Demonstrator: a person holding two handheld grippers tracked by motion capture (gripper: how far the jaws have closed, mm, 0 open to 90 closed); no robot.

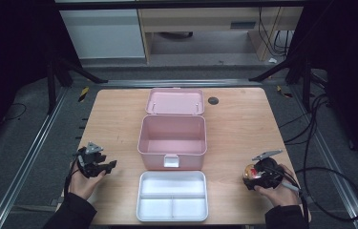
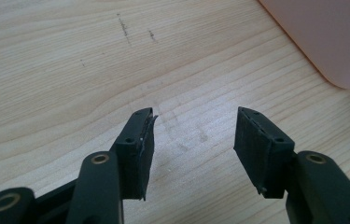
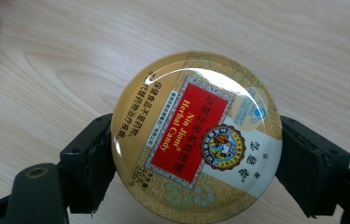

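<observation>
A round gold candy tin (image 3: 196, 135) with a red label sits clamped between the jaws of my right gripper (image 3: 196, 154), just above the wood. From above, the tin (image 1: 249, 172) shows at the right gripper (image 1: 249, 177) near the table's front right. My left gripper (image 1: 110, 165) rests at the front left, open, with bare wood between its pads (image 2: 137, 149). An open pink box (image 1: 172, 141) stands mid-table, its inside empty. A white divided tray (image 1: 172, 195) lies in front of it.
The pink lid (image 1: 175, 101) lies flat behind the box, near a dark grommet (image 1: 213, 100). A corner of the pink box (image 2: 322, 37) shows at the upper right of the left gripper view. Cables trail off the right edge of the wooden table (image 1: 243, 129).
</observation>
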